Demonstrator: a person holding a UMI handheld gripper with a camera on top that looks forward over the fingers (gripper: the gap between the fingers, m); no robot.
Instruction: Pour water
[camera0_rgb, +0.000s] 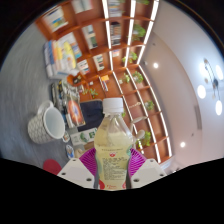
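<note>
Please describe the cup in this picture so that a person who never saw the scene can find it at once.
Start from the clear plastic bottle with a white cap, held between the gripper's pink pads. Look to its left, past the fingers. There stands a white mug with a handle, appearing tilted in this view; it is the only white, opaque vessel near the bottle.

A clear plastic bottle (114, 150) with white cap and pale label stands upright between the gripper's (113, 160) pink pads, pressed at both sides.
</note>
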